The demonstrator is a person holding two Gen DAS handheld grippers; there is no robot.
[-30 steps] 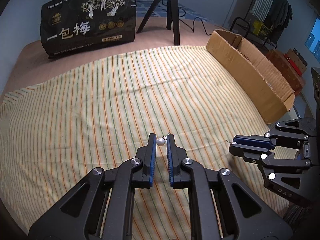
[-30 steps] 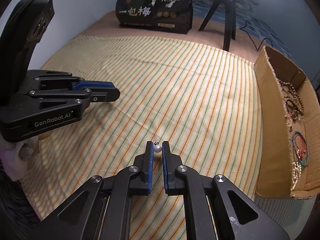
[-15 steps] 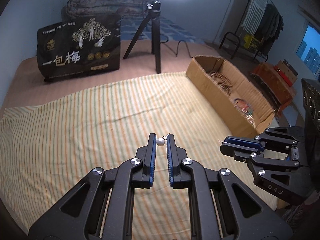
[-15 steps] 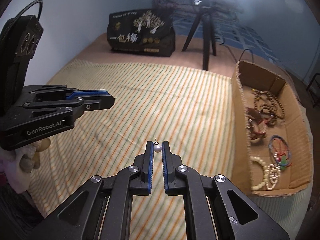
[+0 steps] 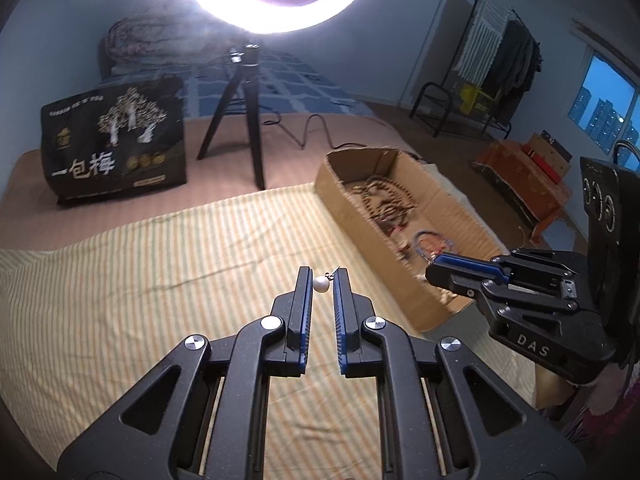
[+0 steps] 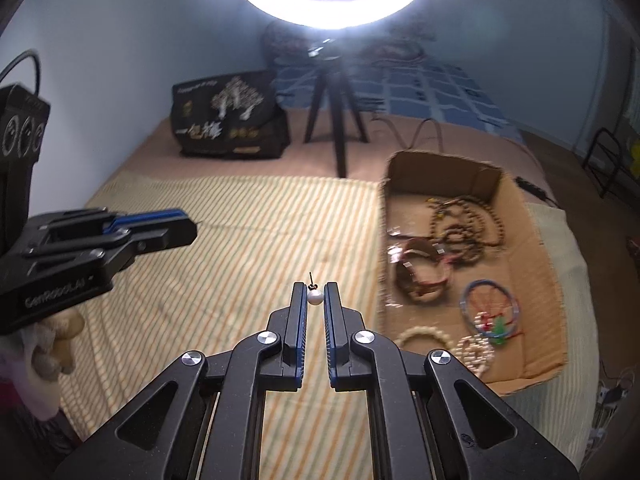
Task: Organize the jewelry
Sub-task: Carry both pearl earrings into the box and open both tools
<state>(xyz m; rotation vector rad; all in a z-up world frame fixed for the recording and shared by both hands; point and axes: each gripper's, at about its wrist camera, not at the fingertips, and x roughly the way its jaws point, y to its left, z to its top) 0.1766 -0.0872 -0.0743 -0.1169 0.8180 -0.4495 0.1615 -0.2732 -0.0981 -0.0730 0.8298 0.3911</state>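
Pearl earrings: 1 clenched in my left gripper, 1 in my right gripper; both have lifted off the striped cloth, cardboard box now at 2 o'clock, ready for dropping.

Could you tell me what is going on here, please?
A person is sorting jewelry with two handheld grippers. The left gripper is shut on a pearl earring, and the right gripper is shut on another pearl earring. Both hang above the striped cloth, beside a cardboard box already holding bead bracelets and cord bangles.
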